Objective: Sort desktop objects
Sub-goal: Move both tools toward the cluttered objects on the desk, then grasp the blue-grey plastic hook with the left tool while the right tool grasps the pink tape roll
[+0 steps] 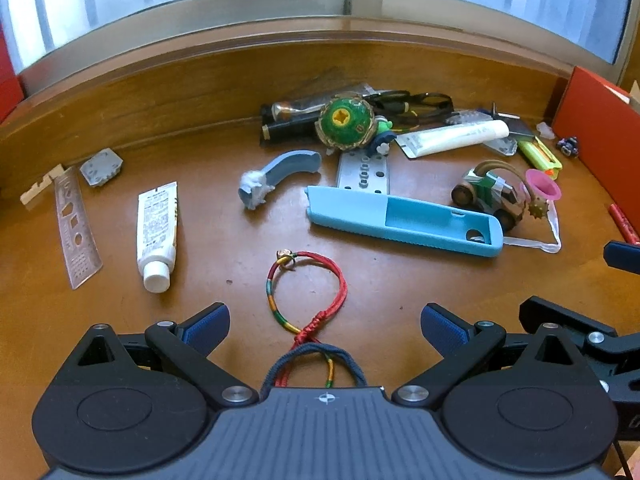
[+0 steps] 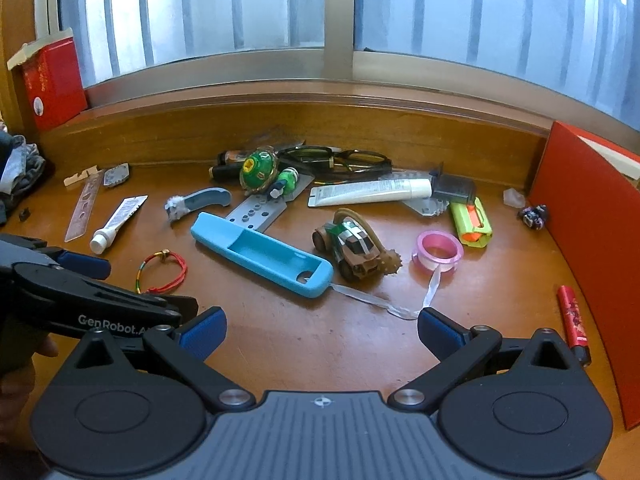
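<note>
Left wrist view, lower centre: the red braided cord bracelet (image 1: pixel 306 296) lies flat on the wooden counter (image 1: pixel 224 216), just ahead of the left tongs (image 1: pixel 325 326), whose blue pads (image 1: pixel 208 326) stand wide apart and hold nothing. Its knotted tail runs under the tool body at the bottom of the frame. The bracelet appears light, limp and thin, so it probably offers little height to pinch; the thicker knotted crossing near the bottom, or the small metal charm (image 1: pixel 286 260) at its top, looks the surest hold. Right wrist view: the right tongs (image 2: pixel 322 332) are likewise fully spread and empty, with the bracelet at left centre. The blue silicone sleeve (image 1: pixel 404 220), right of centre, seems soft and grippy, best taken across its narrow width.
</note>
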`<state>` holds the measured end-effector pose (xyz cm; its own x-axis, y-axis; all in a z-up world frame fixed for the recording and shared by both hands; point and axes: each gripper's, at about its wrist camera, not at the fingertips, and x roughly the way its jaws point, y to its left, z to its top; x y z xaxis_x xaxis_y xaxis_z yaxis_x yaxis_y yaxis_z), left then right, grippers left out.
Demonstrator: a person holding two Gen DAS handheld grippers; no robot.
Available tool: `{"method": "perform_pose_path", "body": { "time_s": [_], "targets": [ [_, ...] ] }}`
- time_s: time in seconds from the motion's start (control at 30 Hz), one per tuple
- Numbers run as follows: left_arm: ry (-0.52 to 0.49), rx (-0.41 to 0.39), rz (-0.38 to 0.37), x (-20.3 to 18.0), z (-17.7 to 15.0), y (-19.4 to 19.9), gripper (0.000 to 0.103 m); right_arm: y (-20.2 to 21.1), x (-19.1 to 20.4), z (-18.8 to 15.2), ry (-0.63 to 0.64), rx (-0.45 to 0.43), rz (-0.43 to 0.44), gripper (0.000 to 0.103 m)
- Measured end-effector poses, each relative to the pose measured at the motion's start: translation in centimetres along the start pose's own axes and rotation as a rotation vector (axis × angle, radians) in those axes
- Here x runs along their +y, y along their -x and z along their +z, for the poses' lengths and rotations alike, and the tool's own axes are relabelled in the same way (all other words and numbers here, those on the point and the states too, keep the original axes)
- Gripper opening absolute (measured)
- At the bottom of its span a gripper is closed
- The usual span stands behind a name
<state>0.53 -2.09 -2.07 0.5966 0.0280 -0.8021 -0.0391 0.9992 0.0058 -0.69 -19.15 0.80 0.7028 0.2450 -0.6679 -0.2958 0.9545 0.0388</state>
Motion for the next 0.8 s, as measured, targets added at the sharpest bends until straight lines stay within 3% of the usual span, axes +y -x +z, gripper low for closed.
{"method": "perform_pose_path", "body": {
  "time_s": [0.23, 0.47, 0.8],
  "targets": [
    [0.032, 0.016, 0.036, -1.3, 0.1, 0.4, 0.103, 0.0, -3.2, 0.7, -0.046, -0.033, 0.029, 0.099],
    [0.089, 0.042, 0.071, -1.3, -0.3, 0.0, 0.103, -1.3, -6.2, 1.3, -0.059, -0.055, -0.014, 0.092],
    [0.104, 0.035, 0.179, 0.1, 1.5, -1.2, 0.103, -3.6, -9.9, 2.3, -0.147, -0.063, -0.046, 0.092]
  ]
}}
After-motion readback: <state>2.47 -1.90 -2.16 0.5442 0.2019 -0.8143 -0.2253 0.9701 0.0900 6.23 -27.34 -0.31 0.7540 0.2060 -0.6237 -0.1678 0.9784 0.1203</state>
